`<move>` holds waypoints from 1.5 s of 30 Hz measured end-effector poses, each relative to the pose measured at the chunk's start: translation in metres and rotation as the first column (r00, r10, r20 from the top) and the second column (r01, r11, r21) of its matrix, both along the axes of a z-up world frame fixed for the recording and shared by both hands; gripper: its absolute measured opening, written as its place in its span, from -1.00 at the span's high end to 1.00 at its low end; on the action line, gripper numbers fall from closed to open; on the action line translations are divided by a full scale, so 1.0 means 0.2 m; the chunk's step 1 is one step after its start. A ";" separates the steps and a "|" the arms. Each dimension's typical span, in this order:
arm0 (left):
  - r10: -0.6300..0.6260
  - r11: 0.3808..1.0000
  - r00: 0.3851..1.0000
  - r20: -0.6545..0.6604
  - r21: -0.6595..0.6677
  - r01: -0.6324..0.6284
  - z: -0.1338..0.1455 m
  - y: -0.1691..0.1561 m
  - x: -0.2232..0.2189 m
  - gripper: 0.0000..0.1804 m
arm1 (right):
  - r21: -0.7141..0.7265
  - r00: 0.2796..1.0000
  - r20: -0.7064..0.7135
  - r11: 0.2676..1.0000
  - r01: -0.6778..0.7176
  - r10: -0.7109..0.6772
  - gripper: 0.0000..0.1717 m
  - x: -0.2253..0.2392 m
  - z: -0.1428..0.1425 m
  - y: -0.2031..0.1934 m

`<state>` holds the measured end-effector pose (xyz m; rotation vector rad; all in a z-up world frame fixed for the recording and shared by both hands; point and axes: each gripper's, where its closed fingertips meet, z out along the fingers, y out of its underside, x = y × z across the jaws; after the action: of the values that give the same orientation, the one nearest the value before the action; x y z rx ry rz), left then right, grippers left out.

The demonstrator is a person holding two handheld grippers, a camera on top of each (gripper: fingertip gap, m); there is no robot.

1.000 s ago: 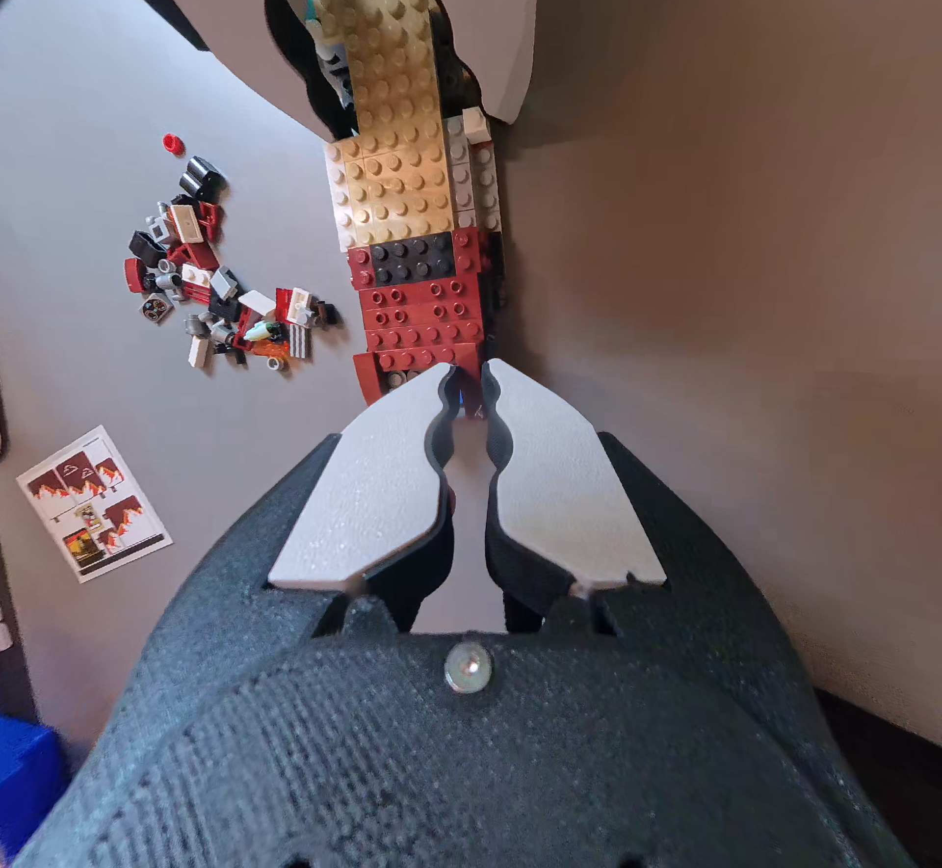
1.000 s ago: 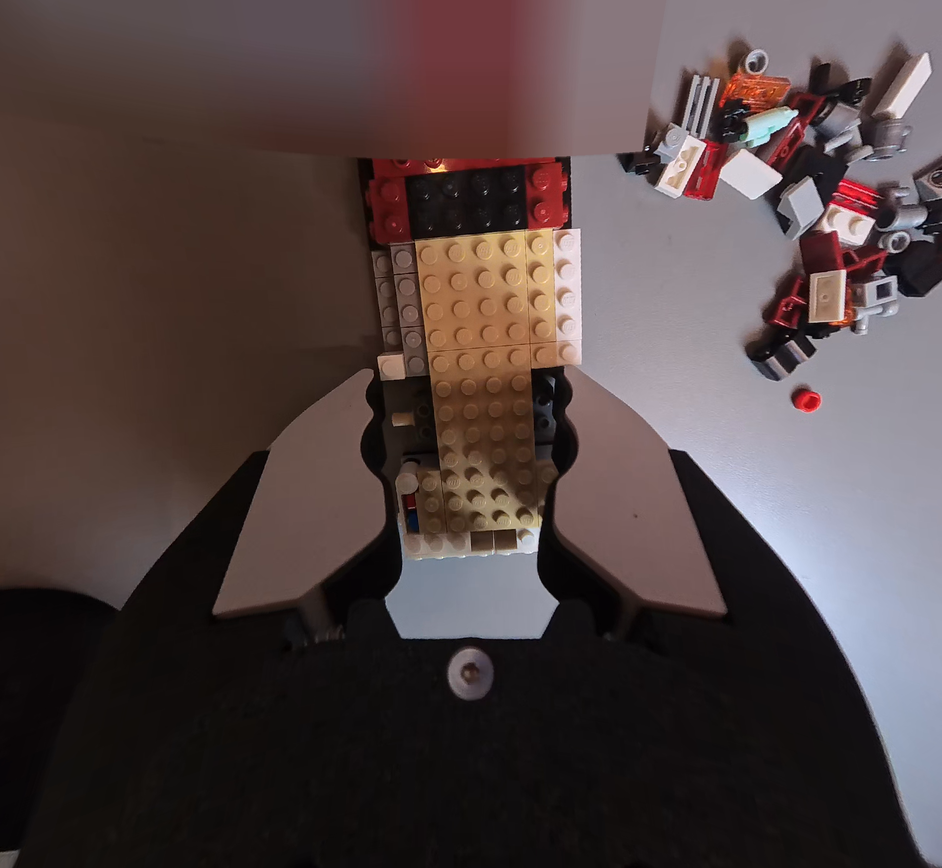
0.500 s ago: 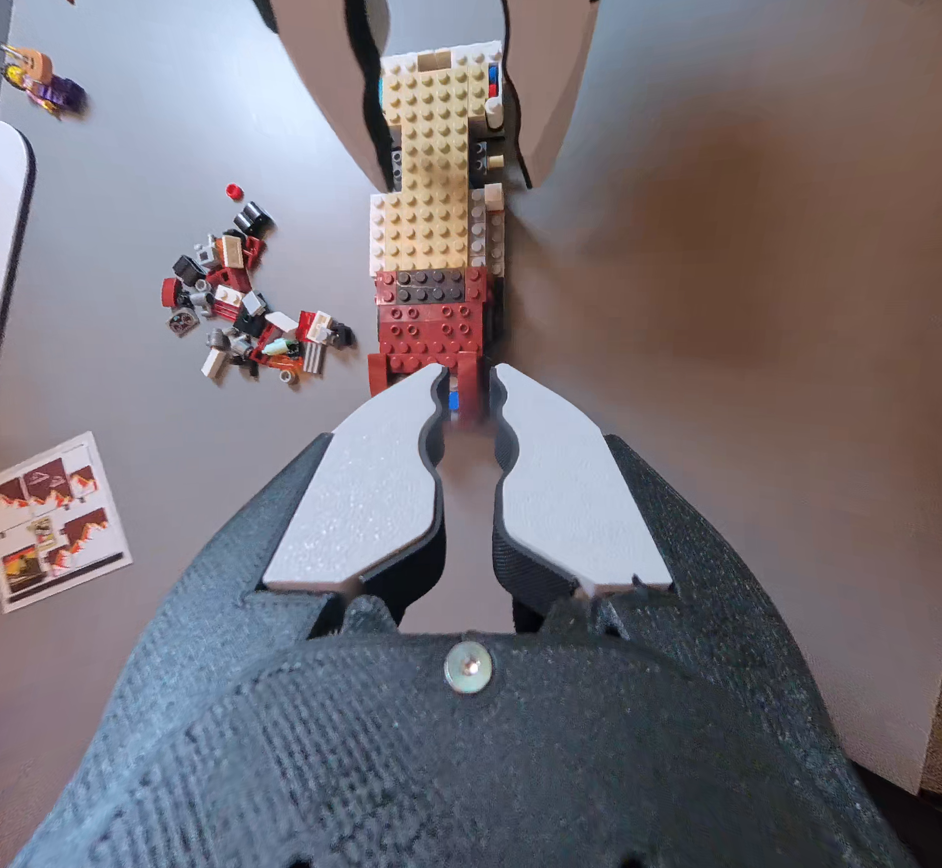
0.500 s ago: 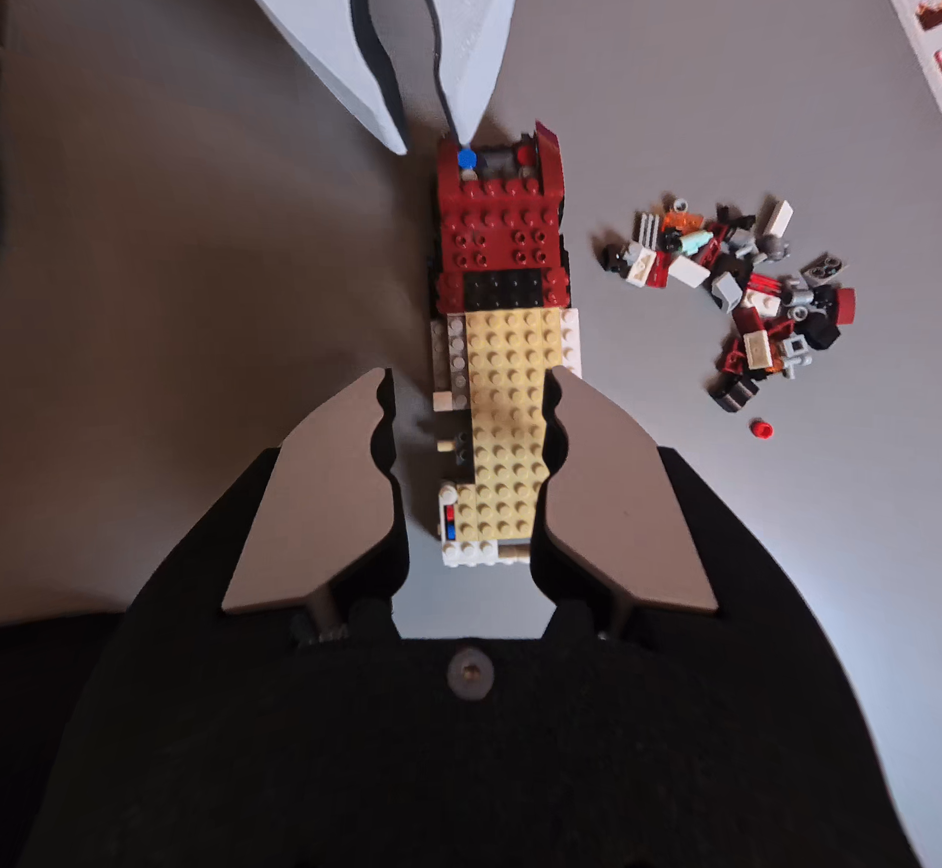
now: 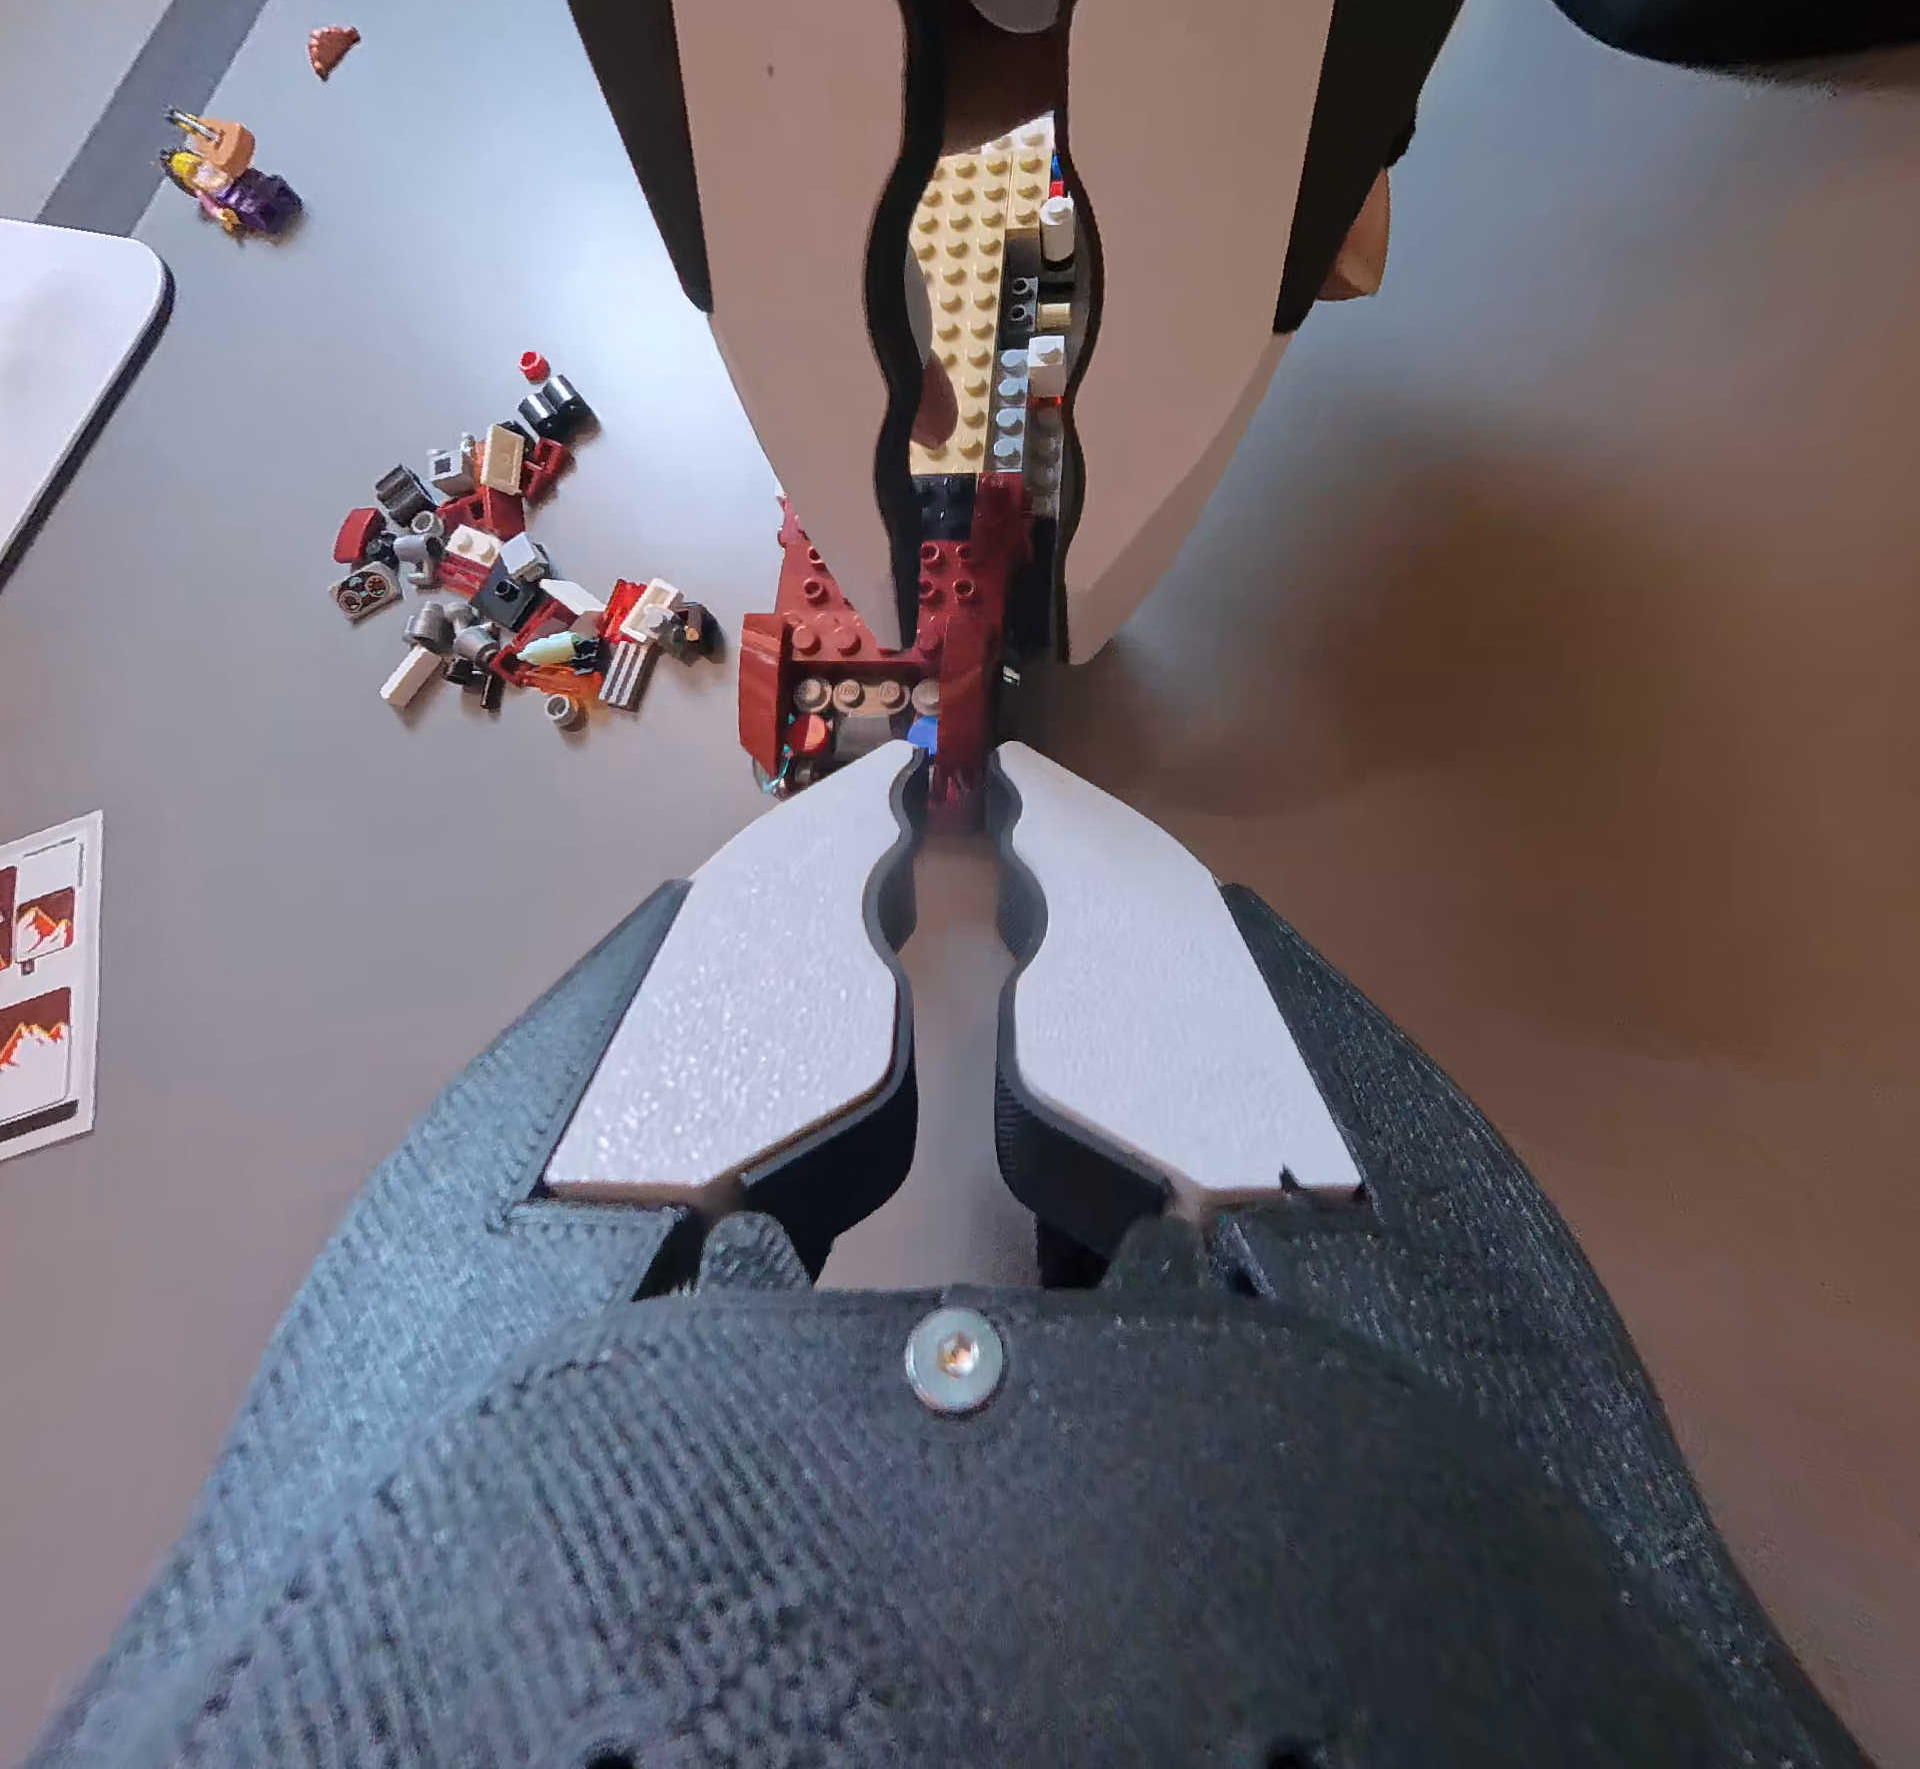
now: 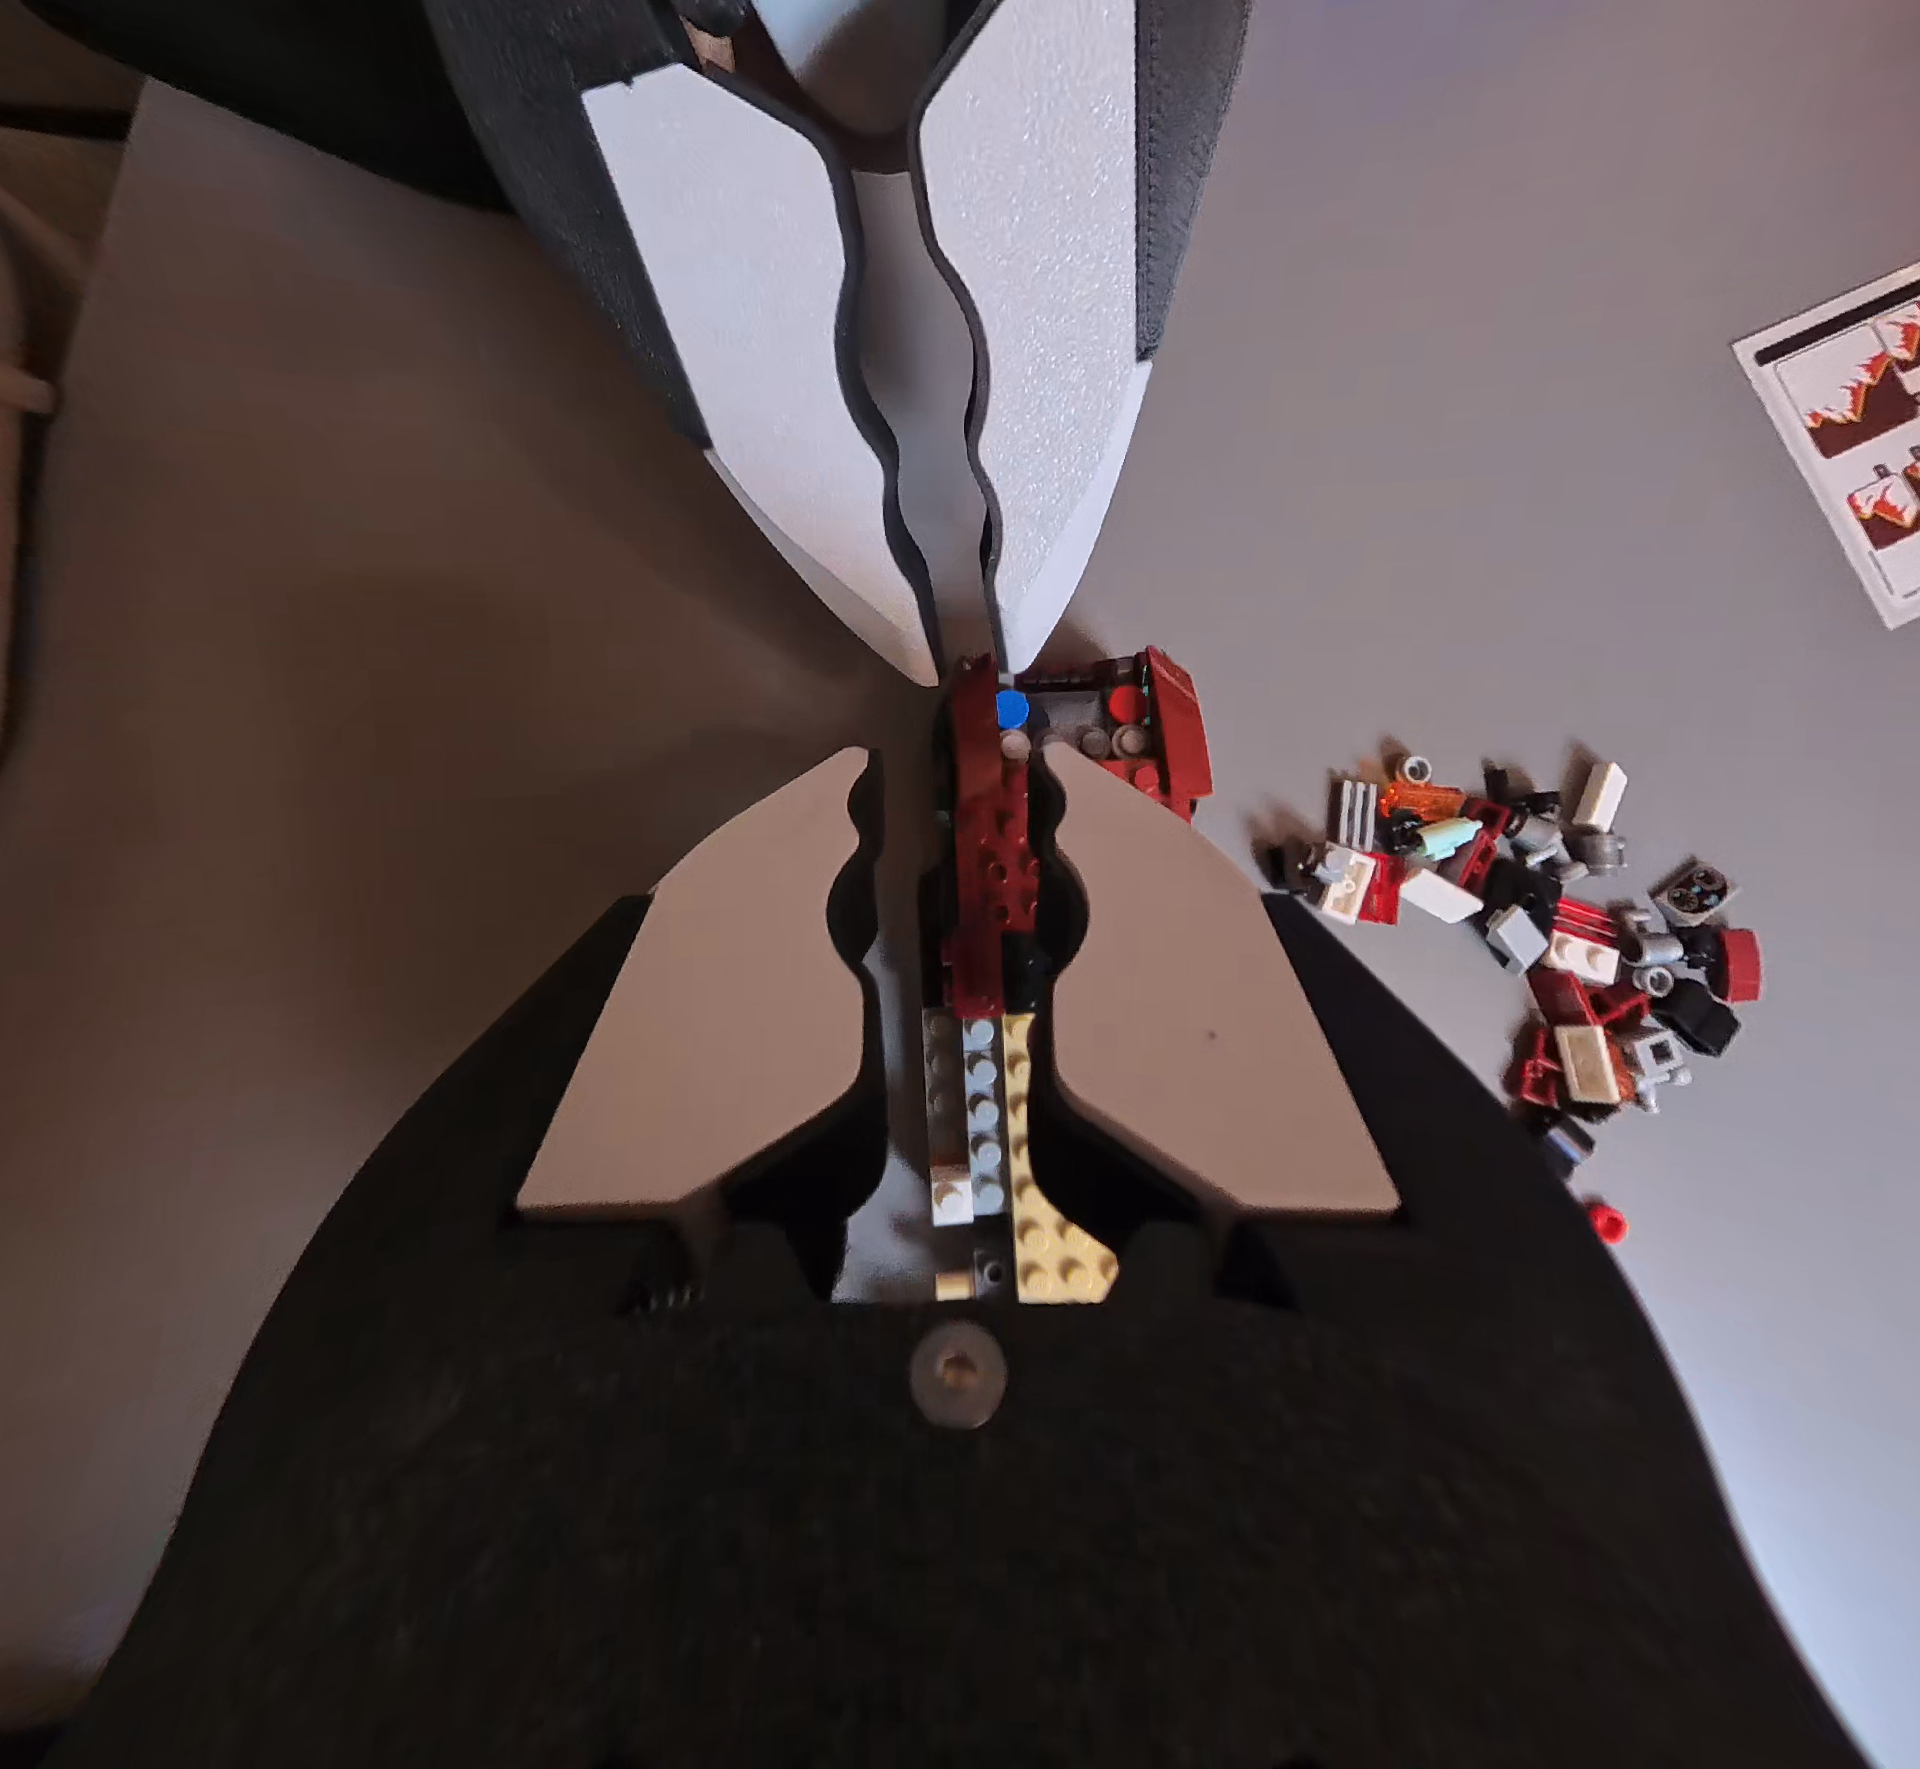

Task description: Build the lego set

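A long brick model, with a tan plate (image 5: 966,317) and a dark red end (image 6: 997,867), lies on the grey table (image 5: 1455,784). My left gripper (image 5: 954,769) is shut on the thin dark red wall at the model's near end; it also shows in the right wrist view (image 6: 961,659). My right gripper (image 6: 954,763) comes from the opposite end and reaches far along the model with narrowed jaws. Its right finger (image 6: 1143,940) lies over the model's top. Its left pad (image 6: 862,888) stands a little off the model's side. It also shows in the left wrist view (image 5: 982,628).
A pile of small loose bricks (image 5: 499,576) (image 6: 1507,909) lies beside the model, with a red stud (image 5: 532,361) nearby. A printed sheet (image 5: 42,981) (image 6: 1860,431) lies farther out. A purple minifigure (image 5: 229,171), a brown piece (image 5: 332,46) and a white object (image 5: 62,348) are at the far left. Only a small space, under 4 cm, lies between the two pairs of fingers. Left tips and right tips are each some 30 cm from the purple minifigure (image 5: 229,171).
My right gripper has slid forward along the model and its jaws have narrowed a lot. My left gripper has stayed at the dark red end, its tips closer on the wall.
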<state>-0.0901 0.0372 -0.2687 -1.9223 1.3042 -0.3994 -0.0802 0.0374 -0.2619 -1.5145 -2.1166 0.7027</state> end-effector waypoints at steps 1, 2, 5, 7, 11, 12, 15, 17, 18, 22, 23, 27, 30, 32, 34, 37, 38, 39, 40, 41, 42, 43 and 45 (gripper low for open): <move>-0.004 1.000 1.000 0.017 0.000 0.004 0.00 0.00 0.00 0.89 | 0.007 1.000 0.009 1.000 -0.002 0.002 0.72 -0.01 -0.01 0.00; -0.007 1.000 0.999 0.034 0.005 0.007 -0.01 -0.01 0.00 0.89 | 0.010 1.000 0.023 1.000 -0.007 0.006 0.75 -0.02 -0.01 0.00; -0.017 1.000 0.999 0.047 0.023 0.016 -0.01 -0.01 -0.01 0.90 | 0.022 0.997 0.073 1.000 -0.011 0.009 0.81 -0.04 -0.04 0.00; -0.026 0.999 0.998 0.056 0.036 0.024 0.00 -0.02 0.00 0.90 | 0.021 0.995 0.097 1.000 -0.008 0.006 0.87 -0.04 -0.05 0.00; -0.029 0.999 0.996 0.080 0.041 0.026 0.00 -0.02 0.00 0.91 | 0.013 0.991 0.134 1.000 -0.006 0.004 0.89 -0.05 -0.05 0.01; -0.030 0.999 0.996 0.085 0.040 0.027 0.00 -0.02 0.00 0.91 | 0.014 0.990 0.142 1.000 -0.006 0.004 0.89 -0.05 -0.05 0.01; -0.027 0.999 0.995 0.096 0.041 0.023 0.00 -0.02 0.00 0.92 | 0.021 0.988 0.156 1.000 -0.006 0.003 0.89 -0.05 -0.05 0.01; -0.029 0.999 0.995 0.096 0.047 0.024 0.00 -0.02 0.00 0.92 | 0.026 0.986 0.165 1.000 -0.008 0.003 0.89 -0.05 -0.05 0.01; -0.031 0.999 0.995 0.094 0.046 0.027 0.00 -0.02 0.00 0.93 | 0.034 0.985 0.171 0.999 -0.012 0.006 0.89 -0.05 -0.05 0.01; -0.036 0.998 0.996 0.080 0.052 0.032 -0.02 -0.03 0.00 0.93 | 0.023 0.983 0.181 1.000 -0.014 0.009 0.84 -0.04 -0.04 0.01; -0.038 0.998 0.996 0.081 0.053 0.034 -0.02 -0.03 0.00 0.93 | 0.029 0.982 0.186 0.999 -0.013 0.008 0.85 -0.04 -0.04 0.01; -0.033 0.998 0.997 0.074 0.055 0.029 -0.02 -0.03 -0.01 0.93 | 0.029 0.978 0.206 0.999 -0.022 0.016 0.89 -0.04 -0.05 0.01; -0.029 0.998 0.997 0.071 0.050 0.026 -0.03 -0.02 -0.02 0.93 | 0.023 0.976 0.216 1.000 -0.017 0.012 0.90 -0.04 -0.05 0.01; -0.025 0.999 0.997 0.074 0.048 0.022 -0.03 -0.02 -0.02 0.92 | 0.030 0.974 0.227 0.999 -0.016 0.008 0.89 -0.03 -0.05 0.01; -0.013 0.999 0.997 0.076 0.040 0.010 -0.03 -0.01 -0.03 0.92 | 0.041 0.970 0.241 0.999 -0.015 0.005 0.89 -0.03 -0.05 0.01; -0.004 0.999 0.996 0.088 0.038 0.001 -0.03 0.00 -0.03 0.90 | 0.061 0.963 0.269 0.998 -0.019 0.002 0.89 -0.03 -0.06 0.01; 0.001 0.999 0.996 0.092 0.041 -0.004 -0.03 0.00 -0.03 0.89 | 0.067 0.961 0.276 0.998 -0.021 0.002 0.89 -0.02 -0.06 0.01; 0.005 0.999 0.996 0.092 0.044 -0.009 -0.04 0.00 -0.03 0.87 | 0.075 0.960 0.281 0.997 -0.025 0.003 0.89 -0.02 -0.06 0.01; 0.006 0.999 0.996 0.093 0.047 -0.011 -0.04 0.01 -0.02 0.86 | 0.085 0.958 0.287 0.996 -0.029 0.003 0.89 -0.02 -0.06 0.01; 0.004 0.999 0.995 0.100 0.048 -0.009 -0.04 0.00 -0.02 0.86 | 0.098 0.956 0.295 0.995 -0.035 0.004 0.89 -0.02 -0.06 0.01; 0.004 0.999 0.994 0.105 0.051 -0.010 -0.04 0.00 -0.01 0.86 | 0.109 0.953 0.302 0.993 -0.043 0.008 0.89 -0.02 -0.06 0.01; 0.005 0.998 0.995 0.104 0.057 -0.011 -0.04 0.01 -0.01 0.86 | 0.114 0.951 0.308 0.992 -0.046 0.009 0.89 -0.02 -0.06 0.01; 0.006 0.998 0.994 0.111 0.057 -0.012 -0.03 0.01 -0.01 0.86 | 0.118 0.951 0.309 0.992 -0.044 0.006 0.89 -0.02 -0.06 0.01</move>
<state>-0.0923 0.0391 -0.2756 -1.8310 1.2218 -0.4524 -0.0843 0.0396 -0.2733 -1.6175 -2.3605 0.3509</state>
